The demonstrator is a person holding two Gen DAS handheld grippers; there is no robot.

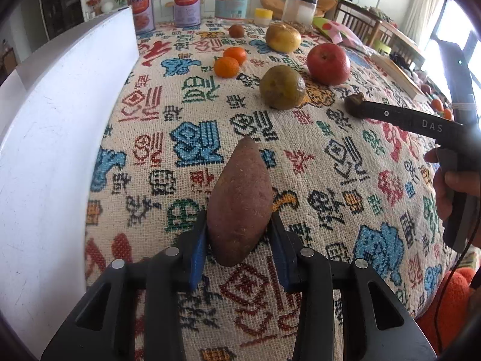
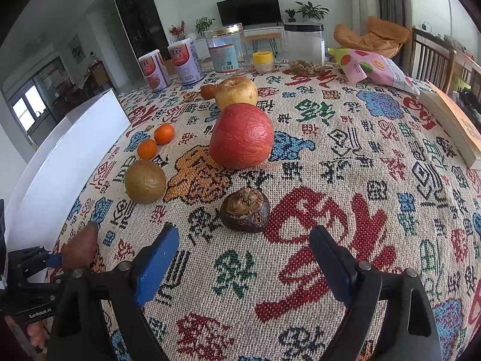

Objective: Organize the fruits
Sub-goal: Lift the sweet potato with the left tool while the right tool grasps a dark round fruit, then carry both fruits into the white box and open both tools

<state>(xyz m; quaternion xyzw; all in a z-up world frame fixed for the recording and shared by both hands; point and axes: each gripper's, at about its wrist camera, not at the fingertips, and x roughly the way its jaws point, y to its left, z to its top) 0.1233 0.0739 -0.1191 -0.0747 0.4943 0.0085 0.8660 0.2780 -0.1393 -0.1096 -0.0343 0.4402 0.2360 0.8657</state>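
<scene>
Purple sweet potato (image 1: pixel 240 201) is pinched near its blunt end by your left gripper (image 1: pixel 239 249), close to the white tray (image 1: pixel 60 120); it could pivot out. Your right gripper (image 2: pixel 243 267) is spread, empty, near the dark shrivelled fruit (image 2: pixel 245 210).

Home living-dining room: television (image 2: pixel 249 9) on low stand, potted plants (image 2: pixel 311 10), wooden dining chair (image 2: pixel 433 60), patterned tablecloth (image 2: pixel 345 156) over surface.

Tablecloth (image 2: pixel 345 156): beige weave, red, blue, green, black motifs. Apple (image 2: pixel 241 136): red. Tangerines (image 2: pixel 163 134): orange. Sweet potato (image 1: pixel 240 201): purplish-brown. Gripper pads (image 2: pixel 156 266): blue.
</scene>
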